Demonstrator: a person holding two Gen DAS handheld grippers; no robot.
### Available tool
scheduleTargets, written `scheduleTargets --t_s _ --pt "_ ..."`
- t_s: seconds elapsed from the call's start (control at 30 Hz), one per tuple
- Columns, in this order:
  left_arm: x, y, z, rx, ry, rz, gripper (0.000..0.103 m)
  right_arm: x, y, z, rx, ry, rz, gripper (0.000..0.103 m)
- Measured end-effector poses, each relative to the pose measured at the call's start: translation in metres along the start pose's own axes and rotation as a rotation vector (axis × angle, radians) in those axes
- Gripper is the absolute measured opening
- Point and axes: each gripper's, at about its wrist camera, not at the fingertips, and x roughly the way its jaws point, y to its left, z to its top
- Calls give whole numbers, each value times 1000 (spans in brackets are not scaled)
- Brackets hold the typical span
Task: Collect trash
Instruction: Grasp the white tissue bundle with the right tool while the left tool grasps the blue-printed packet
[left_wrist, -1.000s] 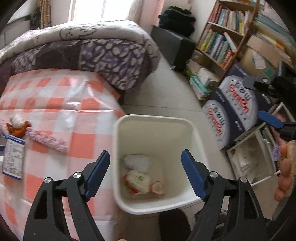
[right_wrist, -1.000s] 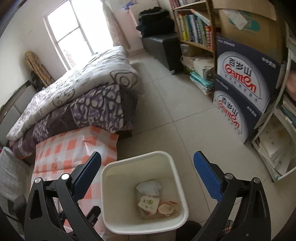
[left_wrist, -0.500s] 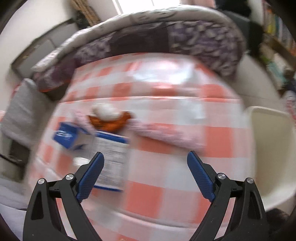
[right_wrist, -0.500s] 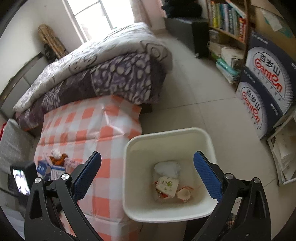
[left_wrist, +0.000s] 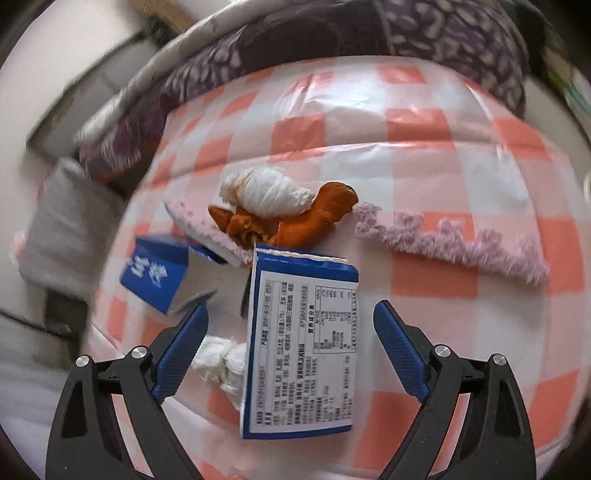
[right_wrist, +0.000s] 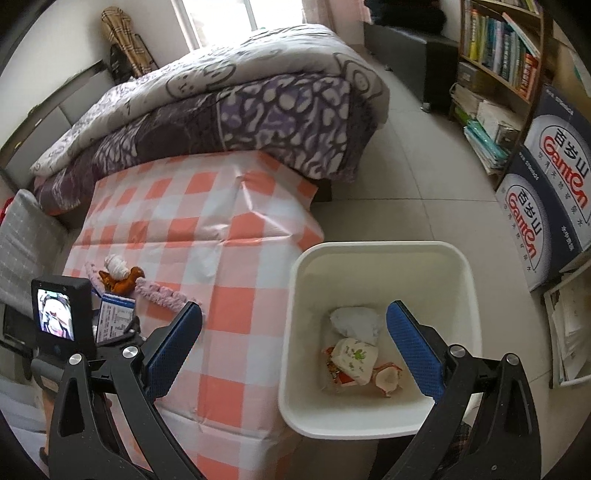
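Observation:
A blue-and-white carton (left_wrist: 299, 354) lies flat on the orange-checked table (left_wrist: 436, 155). My left gripper (left_wrist: 291, 310) hovers over it, jaws wide and closing, one pad on each side of the carton and neither touching it. Orange peel (left_wrist: 317, 218), a white tissue wad (left_wrist: 266, 192), a second blue carton (left_wrist: 155, 273), another tissue (left_wrist: 221, 363) and a pink fuzzy strip (left_wrist: 450, 240) lie around it. My right gripper (right_wrist: 295, 310) is open and holds nothing, above the gap between table and white bin (right_wrist: 369, 251). Inside the bin are a tissue (right_wrist: 354, 321) and wrappers (right_wrist: 354, 360).
A bed with a purple quilt (right_wrist: 240, 103) borders the table's far side. A grey cushion (right_wrist: 22, 240) sits at the left. The bookshelf (right_wrist: 498, 55) and stacked printed boxes (right_wrist: 546, 206) line the right wall, with tiled floor (right_wrist: 424, 166) between them and the bin.
My left gripper swung from above the bin over to the trash on the table and dropped closer to the carton. The right gripper shifted so that more of the table shows.

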Motion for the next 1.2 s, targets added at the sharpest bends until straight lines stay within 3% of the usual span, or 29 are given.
scheduleTargets --t_s 0.03,0.07,0.1,0.23,0.53,0.93,1.07,1.2 --pt "-1 -2 -2 27 -20 12 78 2 4 -1 -5 4 2 96" --pt "1 -3 -4 48 -23 1 63 4 8 -1 -10 7 5 96" --pt "4 -2 -6 59 -10 -23 57 5 12 -2 -14 11 7 96" --pt "-1 17 -11 5 -37 -96 56 11 26 -5 -26 23 18 96" --pt "-45 119 -22 -339 -104 -346 56 23 91 -15 -150 15 73 96" --pt "-83 224 -66 -617 -174 -333 56 65 241 -68 -524 20 244 96" --pt "-86 251 -77 -710 -177 -345 56 83 275 -86 -578 35 284 96" --pt "-90 265 -82 -742 -194 -333 57 96 292 -97 -604 55 290 92"
